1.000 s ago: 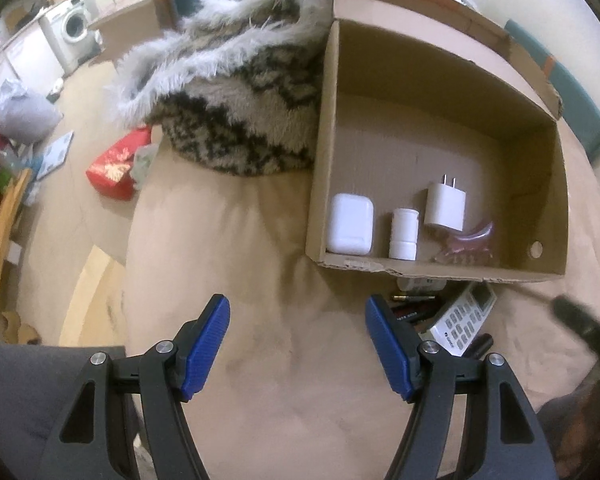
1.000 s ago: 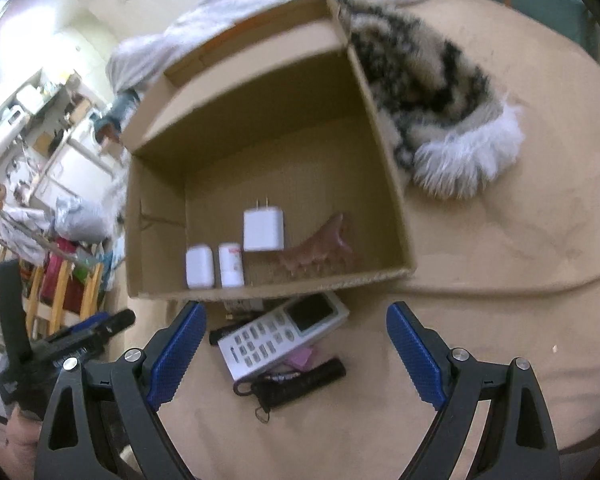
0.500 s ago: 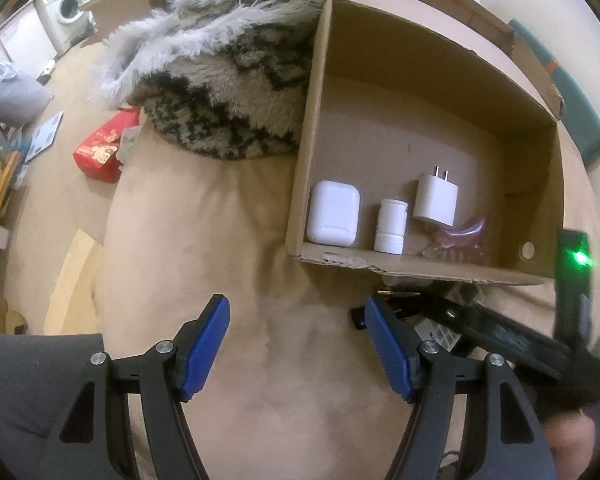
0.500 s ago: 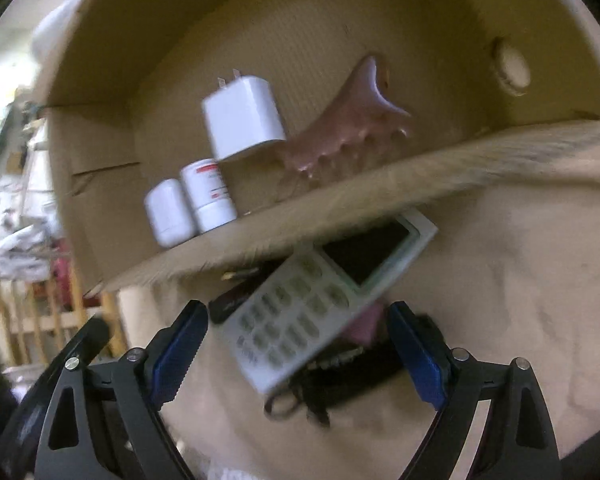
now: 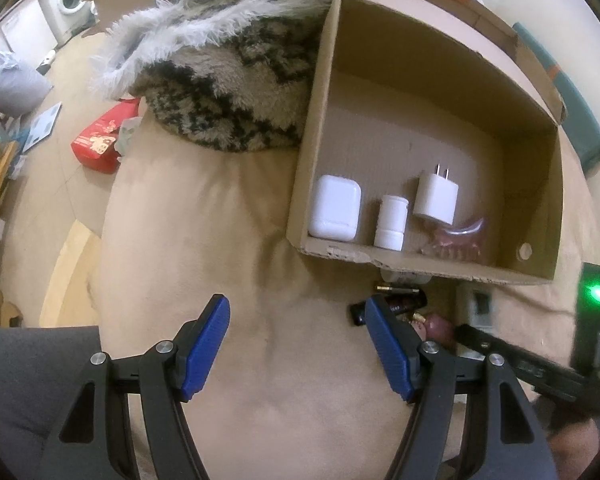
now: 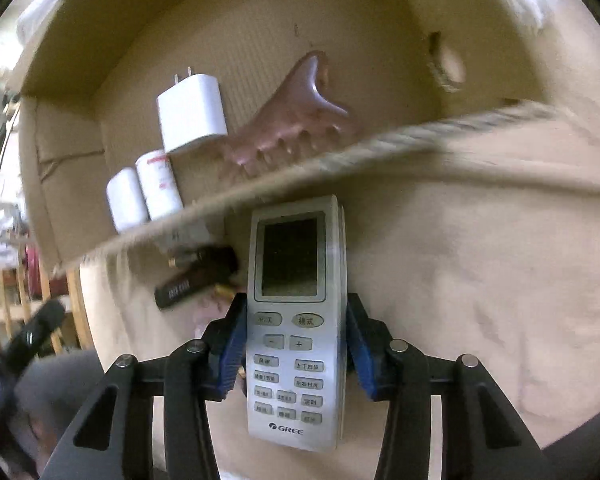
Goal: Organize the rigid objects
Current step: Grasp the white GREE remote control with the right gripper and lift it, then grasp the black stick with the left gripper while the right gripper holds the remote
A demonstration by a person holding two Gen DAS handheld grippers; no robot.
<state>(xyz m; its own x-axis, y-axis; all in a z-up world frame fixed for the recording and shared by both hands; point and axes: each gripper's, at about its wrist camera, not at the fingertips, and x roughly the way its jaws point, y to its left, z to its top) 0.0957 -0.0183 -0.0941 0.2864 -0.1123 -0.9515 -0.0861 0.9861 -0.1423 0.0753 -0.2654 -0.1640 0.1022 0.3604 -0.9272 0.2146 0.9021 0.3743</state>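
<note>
My right gripper point(image 6: 296, 344) is shut on a white Gree remote control point(image 6: 298, 320), its blue pads against both long sides, just in front of the cardboard box point(image 6: 380, 144). The box point(image 5: 536, 272) holds a white earbud case point(image 5: 334, 206), a small white bottle point(image 5: 391, 222), a white plug charger point(image 5: 436, 198) and a pink comb point(image 5: 458, 240). The charger point(image 6: 192, 116), bottle point(image 6: 160, 188) and comb point(image 6: 296, 120) also show in the right wrist view. My left gripper point(image 5: 298, 346) is open and empty over the beige cushion, left of the box front.
Small dark items point(image 6: 198, 276) lie on the beige cushion point(image 5: 204, 240) below the box's front edge. A furry black-and-white blanket point(image 5: 228, 92) lies left of the box. A red package point(image 5: 100, 144) and clutter sit on the floor far left.
My right gripper has moved in and closed on the remote, which now lies straight between the pads. My left gripper has stayed open and hardly moved.
</note>
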